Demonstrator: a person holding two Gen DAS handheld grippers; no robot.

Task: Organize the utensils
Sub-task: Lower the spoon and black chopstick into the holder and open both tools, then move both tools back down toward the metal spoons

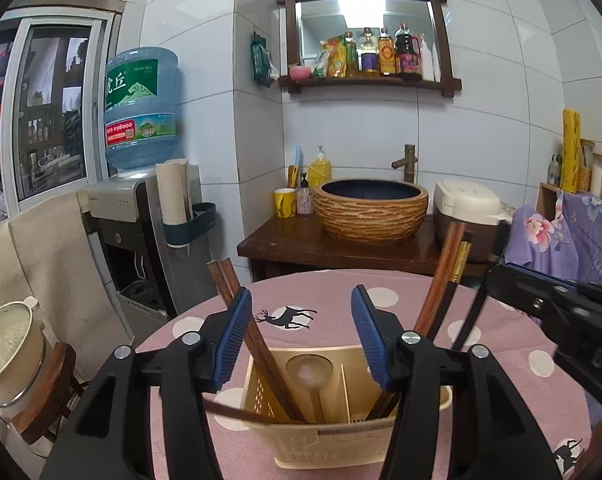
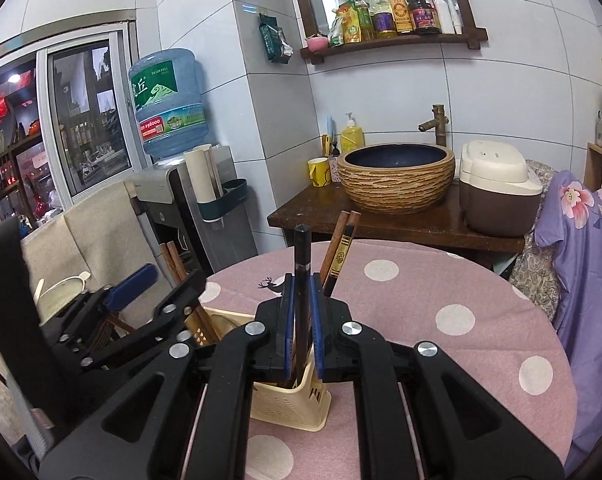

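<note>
— Looking from biggest down: the round table in its pink dotted cloth carries a cream utensil caddy at the near edge, and both tools are working right over it.

— Which step would you call this?

— Loading the caddy, I'd say. The right gripper has its blue pads pinched narrow on a dark chopstick, held upright with its lower end already down inside the caddy's right compartment.

— And the other hand?

— The left gripper hovers above the caddy with its jaws spread wide, gripping nothing — though a brown chopstick pair leans up past its left finger, close enough that I can't tell if they touch.

— What's already in there?

— That brown pair slants out of the left side, a pale ladle stands in the middle, and reddish chopsticks with a gold-banded black one lean out on the right.

— So what comes next?

— My guess: the right one lowers a bit, then opens so the dark stick drops beside the leaning ones. It wants a straight release — a tilt could knock those or tip the light caddy.
</note>
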